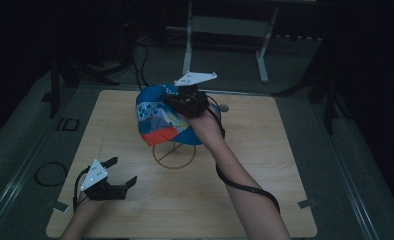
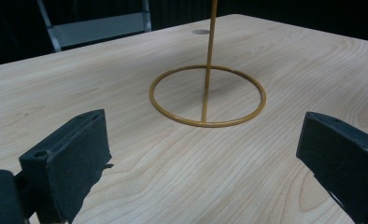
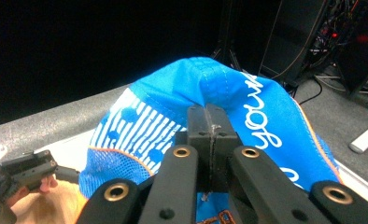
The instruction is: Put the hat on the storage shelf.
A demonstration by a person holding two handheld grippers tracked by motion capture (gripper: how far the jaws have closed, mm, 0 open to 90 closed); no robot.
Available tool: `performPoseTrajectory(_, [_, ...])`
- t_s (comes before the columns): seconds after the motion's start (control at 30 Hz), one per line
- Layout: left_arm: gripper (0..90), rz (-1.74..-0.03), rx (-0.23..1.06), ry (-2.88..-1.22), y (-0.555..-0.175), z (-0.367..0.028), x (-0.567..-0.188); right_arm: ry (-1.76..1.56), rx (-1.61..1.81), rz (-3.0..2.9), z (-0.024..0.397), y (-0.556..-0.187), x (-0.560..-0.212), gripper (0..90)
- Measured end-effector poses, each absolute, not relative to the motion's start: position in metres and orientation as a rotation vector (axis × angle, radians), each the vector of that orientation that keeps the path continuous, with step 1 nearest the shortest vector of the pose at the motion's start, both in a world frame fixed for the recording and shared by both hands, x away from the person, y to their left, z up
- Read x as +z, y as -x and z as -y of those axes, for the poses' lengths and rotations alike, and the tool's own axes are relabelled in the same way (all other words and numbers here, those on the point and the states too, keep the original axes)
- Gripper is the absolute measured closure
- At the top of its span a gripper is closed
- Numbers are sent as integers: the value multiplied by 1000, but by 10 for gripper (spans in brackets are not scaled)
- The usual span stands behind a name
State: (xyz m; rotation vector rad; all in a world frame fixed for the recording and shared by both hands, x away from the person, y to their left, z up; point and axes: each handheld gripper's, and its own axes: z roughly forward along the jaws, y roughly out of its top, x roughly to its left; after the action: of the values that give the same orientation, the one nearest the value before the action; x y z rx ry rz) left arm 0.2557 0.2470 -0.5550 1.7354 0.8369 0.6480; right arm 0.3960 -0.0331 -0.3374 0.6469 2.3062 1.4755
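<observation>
A blue cap (image 1: 160, 117) with a red brim, white stripes and white lettering sits over a thin gold wire stand (image 1: 174, 155) at the middle of the wooden table. My right gripper (image 1: 185, 97) is shut on a fold of the cap's blue fabric (image 3: 219, 84) at its crown; the jaws press together on the cloth. My left gripper (image 1: 121, 172) is open near the table's front left, low over the wood, with nothing between its pads. It faces the stand's ring base (image 2: 208, 95) and upright rod (image 2: 210, 46).
The wooden table (image 1: 265, 165) has open surface on all sides of the stand. A cable trails down my right forearm (image 1: 245, 187). A metal frame (image 1: 225, 30) stands beyond the far edge, and a cable loop (image 1: 50, 172) lies on the floor at left.
</observation>
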Motion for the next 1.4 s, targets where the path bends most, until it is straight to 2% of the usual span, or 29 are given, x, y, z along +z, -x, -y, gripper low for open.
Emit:
performPoseTrajectory(0.7, [30, -853, 618, -1739, -258, -247, -561, -728, 1587, -2241, 80, -385, -362, 898])
performPoseTrajectory(0.77, [30, -855, 619, -1739, -258, -247, -561, -735, 1612, -2233, 81, -385, -362, 787])
performPoseTrajectory(1.0, [30, -847, 614, -1744, -258, -246, -562, -733, 1557, -2238, 76, -384, -366, 664])
performPoseTrajectory(1.4, [32, -846, 610, -1755, -259, -246, -563, -739, 1502, -2236, 83, -381, -378, 627])
